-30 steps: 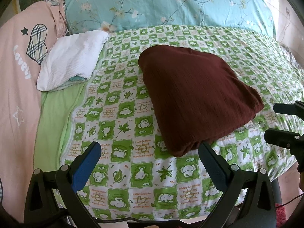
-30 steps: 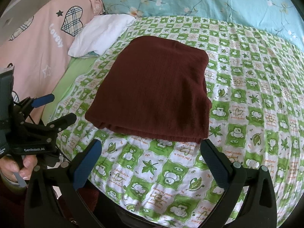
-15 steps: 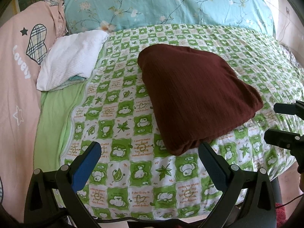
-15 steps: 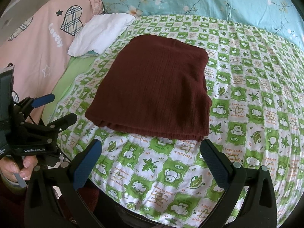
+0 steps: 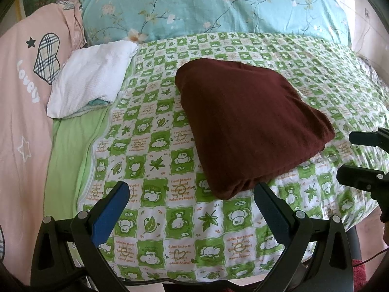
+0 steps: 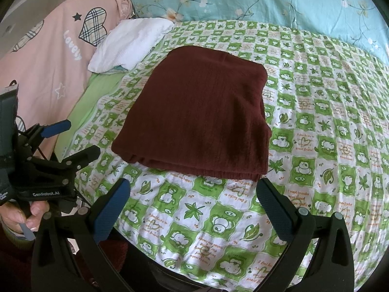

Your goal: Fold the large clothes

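A dark maroon garment (image 5: 245, 124) lies folded into a thick rectangle on the green-and-white checked bedspread (image 5: 155, 160); the right wrist view shows the same garment (image 6: 201, 119) from its near edge. My left gripper (image 5: 192, 204) is open and empty, hovering over the bedspread just short of the garment's near corner. My right gripper (image 6: 192, 202) is open too, holding nothing, just in front of the garment's near hem. The left gripper (image 6: 70, 138) also shows at the left of the right wrist view, a hand (image 6: 22, 216) on its handle.
A white folded towel (image 5: 92, 75) lies at the bed's far left beside a pink quilt (image 5: 19, 112) with a plaid heart. A light blue floral pillow (image 5: 214, 7) runs along the head. The bed's near edge (image 6: 184, 267) drops off just below the grippers.
Both views have shifted slightly; the garment sits a little higher in the frames. Both grippers stay open and the garment has not moved on the bed.
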Motion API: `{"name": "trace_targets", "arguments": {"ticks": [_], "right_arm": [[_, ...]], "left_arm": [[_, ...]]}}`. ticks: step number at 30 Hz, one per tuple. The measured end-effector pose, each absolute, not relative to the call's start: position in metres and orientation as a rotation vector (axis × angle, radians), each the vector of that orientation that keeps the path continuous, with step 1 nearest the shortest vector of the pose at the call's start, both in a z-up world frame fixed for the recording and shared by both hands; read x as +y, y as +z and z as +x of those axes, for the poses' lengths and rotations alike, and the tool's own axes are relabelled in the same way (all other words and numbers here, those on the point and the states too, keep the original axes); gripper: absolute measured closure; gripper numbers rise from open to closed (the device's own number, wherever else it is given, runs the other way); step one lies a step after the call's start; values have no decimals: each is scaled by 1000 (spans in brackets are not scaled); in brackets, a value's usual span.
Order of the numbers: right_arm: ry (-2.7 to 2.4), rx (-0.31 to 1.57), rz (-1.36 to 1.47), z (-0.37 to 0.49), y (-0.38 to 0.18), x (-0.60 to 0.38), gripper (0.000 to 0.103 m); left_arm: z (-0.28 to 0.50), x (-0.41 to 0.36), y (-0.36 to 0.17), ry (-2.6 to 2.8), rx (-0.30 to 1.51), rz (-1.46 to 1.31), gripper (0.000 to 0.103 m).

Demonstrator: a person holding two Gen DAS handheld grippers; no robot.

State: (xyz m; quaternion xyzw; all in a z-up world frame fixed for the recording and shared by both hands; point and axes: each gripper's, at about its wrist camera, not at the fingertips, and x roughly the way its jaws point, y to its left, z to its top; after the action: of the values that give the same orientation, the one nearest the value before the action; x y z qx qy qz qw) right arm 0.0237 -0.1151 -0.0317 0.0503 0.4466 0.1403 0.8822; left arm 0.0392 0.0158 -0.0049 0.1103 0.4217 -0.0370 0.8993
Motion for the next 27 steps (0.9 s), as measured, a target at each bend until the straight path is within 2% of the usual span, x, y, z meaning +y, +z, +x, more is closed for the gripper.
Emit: {"name": "trace_targets", "arguments": {"ticks": [27], "right_arm": [[297, 931, 105, 25, -30, -116, 0]], "left_arm": [[40, 17, -5, -81, 871, 225, 1]]}}
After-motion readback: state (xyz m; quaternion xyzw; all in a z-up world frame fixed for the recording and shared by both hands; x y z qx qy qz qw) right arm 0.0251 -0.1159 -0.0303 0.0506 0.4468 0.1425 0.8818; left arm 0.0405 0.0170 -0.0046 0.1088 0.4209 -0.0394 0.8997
